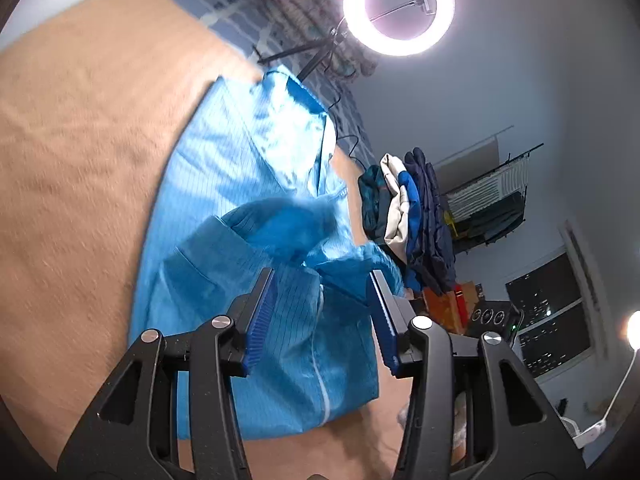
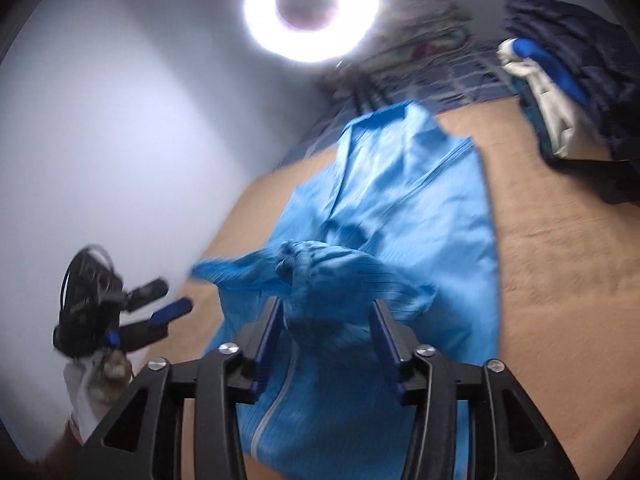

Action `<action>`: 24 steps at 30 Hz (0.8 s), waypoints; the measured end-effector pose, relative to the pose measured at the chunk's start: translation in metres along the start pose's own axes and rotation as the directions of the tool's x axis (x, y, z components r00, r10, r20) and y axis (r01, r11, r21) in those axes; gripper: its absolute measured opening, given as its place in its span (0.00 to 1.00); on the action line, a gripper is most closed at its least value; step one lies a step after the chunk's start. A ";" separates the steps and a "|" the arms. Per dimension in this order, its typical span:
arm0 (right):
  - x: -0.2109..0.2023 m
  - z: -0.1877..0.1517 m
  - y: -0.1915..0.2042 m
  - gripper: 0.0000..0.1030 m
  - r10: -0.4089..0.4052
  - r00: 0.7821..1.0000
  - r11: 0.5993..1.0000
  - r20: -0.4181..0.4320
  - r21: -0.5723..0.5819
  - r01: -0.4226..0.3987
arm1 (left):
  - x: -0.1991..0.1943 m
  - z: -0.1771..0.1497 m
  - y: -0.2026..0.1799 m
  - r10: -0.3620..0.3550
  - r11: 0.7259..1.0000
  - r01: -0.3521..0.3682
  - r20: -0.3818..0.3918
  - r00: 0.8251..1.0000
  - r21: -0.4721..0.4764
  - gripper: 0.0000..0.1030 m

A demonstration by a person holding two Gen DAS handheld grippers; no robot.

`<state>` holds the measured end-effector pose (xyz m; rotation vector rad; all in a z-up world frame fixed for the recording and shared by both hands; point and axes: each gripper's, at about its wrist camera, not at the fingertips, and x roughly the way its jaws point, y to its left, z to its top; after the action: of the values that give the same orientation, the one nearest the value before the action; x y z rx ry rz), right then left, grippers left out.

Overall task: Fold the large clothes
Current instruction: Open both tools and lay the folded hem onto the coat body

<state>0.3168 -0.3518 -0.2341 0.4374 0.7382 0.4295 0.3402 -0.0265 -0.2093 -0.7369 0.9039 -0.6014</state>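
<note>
A light blue zip-front garment [image 1: 248,184] [image 2: 400,200] lies spread on a tan blanket [image 1: 80,160] [image 2: 540,280]. One bunched sleeve [image 1: 280,228] [image 2: 316,272] is blurred and raised over the garment's middle. My right gripper [image 2: 325,302] is open just behind that sleeve; fabric sits between its fingertips, but the pads do not press on it. My left gripper [image 1: 322,276] hovers open over the lower part of the garment with nothing gripped. In the right wrist view the left gripper [image 2: 172,296] shows at the left, jaws apart and empty, held by a gloved hand [image 2: 92,384].
A pile of dark blue, white and teal clothes [image 1: 404,216] [image 2: 560,80] sits on the blanket beside the garment. A lit ring light [image 1: 400,4] [image 2: 312,4] on a stand rises beyond the bed. A white wall [image 2: 120,140] borders one side; a dark window [image 1: 552,312] is farther off.
</note>
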 end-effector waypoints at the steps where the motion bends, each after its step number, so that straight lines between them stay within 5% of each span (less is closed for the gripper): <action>1: -0.003 0.002 -0.005 0.48 -0.006 1.000 1.000 0.009 0.003 0.006 | 0.001 -0.001 0.000 0.019 1.000 -0.019 -0.009 1.000 0.016 0.44; 8: -0.011 -0.003 -0.022 0.41 -0.028 0.999 1.000 -0.028 -0.007 0.027 | 0.018 -0.018 0.006 0.155 0.984 -0.146 -0.086 0.984 0.102 0.44; 13: 0.003 -0.011 -0.027 0.46 -0.161 0.983 0.987 -0.084 -0.039 0.159 | 0.017 -0.022 0.015 0.281 0.953 -0.271 -0.055 0.958 0.138 0.44; 22: 0.029 -0.019 -0.046 0.46 -0.231 0.962 0.973 -0.145 -0.044 0.227 | 0.020 -0.016 0.055 0.325 0.945 -0.323 -0.056 0.944 0.053 0.44; 24: 0.030 -0.019 -0.048 0.36 -0.229 0.962 0.973 -0.146 -0.036 0.226 | 0.021 -0.016 0.055 0.317 0.948 -0.314 -0.059 0.947 0.052 0.44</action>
<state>0.3332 -0.3717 -0.2877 0.2997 0.9180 0.2539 0.3457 -0.0132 -0.2690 -0.5214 1.0434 -0.3607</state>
